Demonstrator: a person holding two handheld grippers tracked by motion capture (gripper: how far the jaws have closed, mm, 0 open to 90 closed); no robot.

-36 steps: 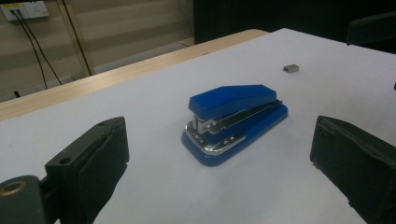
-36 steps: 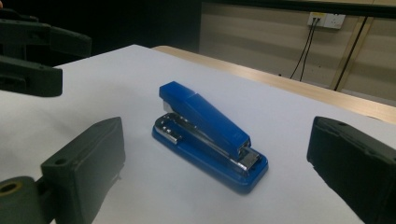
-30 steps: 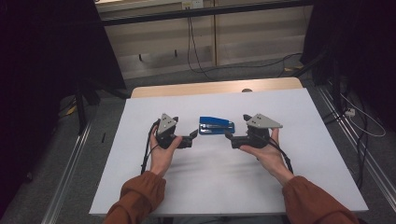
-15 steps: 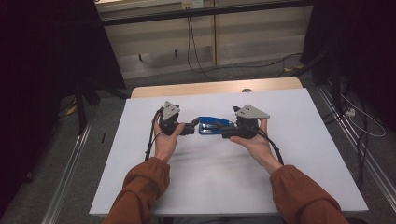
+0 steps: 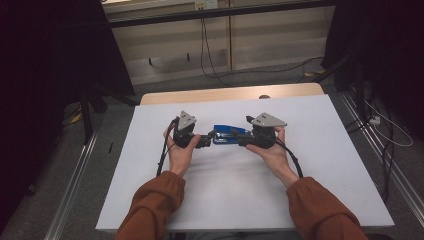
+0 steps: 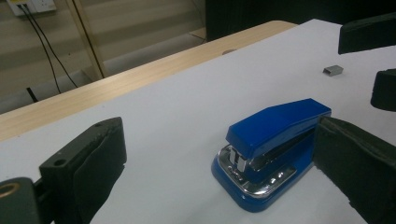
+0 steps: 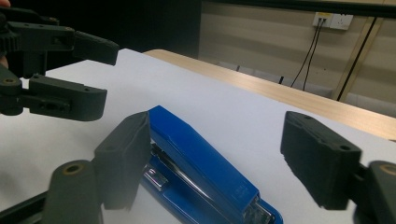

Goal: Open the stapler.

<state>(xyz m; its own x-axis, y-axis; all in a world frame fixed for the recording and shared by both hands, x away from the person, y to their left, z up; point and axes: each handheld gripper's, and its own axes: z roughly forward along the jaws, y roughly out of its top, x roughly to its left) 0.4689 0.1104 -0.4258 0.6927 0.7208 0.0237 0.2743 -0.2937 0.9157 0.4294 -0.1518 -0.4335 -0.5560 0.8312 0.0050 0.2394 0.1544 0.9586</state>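
A blue stapler [image 5: 226,134] with chrome parts lies flat on the white table [image 5: 300,165], between my two grippers. My left gripper [image 5: 206,142] is at its left end and stands open. In the left gripper view the stapler [image 6: 273,142] has its mouth toward me, between the jaws and close to the right one. My right gripper [image 5: 242,137] is open at the other end. In the right gripper view the stapler [image 7: 201,161] runs between the jaws, close by the left one. Neither gripper grips it.
A small grey block of staples [image 6: 333,70] lies on the table beyond the stapler. The table's wooden far edge [image 5: 230,94] borders a floor with cables. The left gripper's open jaws appear at the upper left of the right gripper view.
Both hands have moved inward and slightly forward, bringing the two open grippers up to the ends of the stapler. The stapler has stayed in place.
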